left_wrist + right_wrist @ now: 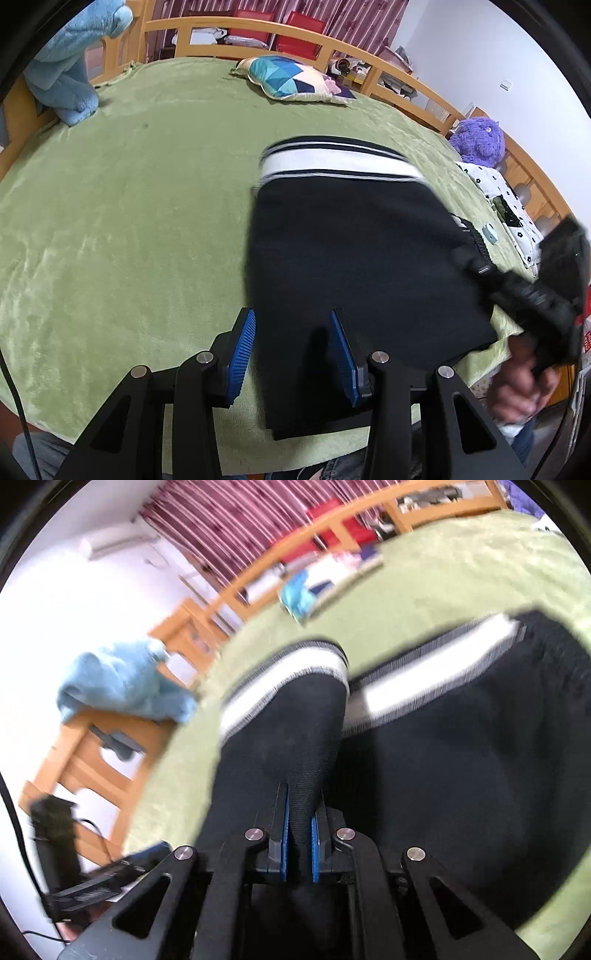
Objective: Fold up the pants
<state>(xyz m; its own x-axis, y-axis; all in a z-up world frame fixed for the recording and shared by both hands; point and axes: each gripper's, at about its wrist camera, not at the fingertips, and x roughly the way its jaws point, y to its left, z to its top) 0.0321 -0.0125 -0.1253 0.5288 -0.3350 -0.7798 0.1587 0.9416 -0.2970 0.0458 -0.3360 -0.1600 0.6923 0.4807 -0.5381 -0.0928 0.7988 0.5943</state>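
Right claw clamps the black pants on the green bed.
Left wrist view: the left gripper hangs part open and empty over the near edge of the pants, the blanket spreading toward nine o'clock. Right wrist view: the right gripper is pinched tight on a raised fold of pants, striped waistband at one o'clock.

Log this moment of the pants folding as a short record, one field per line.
garment: black knit pants with white striped waistband, lying on the green fleece blanket
left claw: open, pads either side of the pants' near edge, not pressing
right claw: shut on a pinched fold of the pants, fabric lifted
right hand: gripping its handle at the bed's edge
nearby: patterned pillow, purple plush toy
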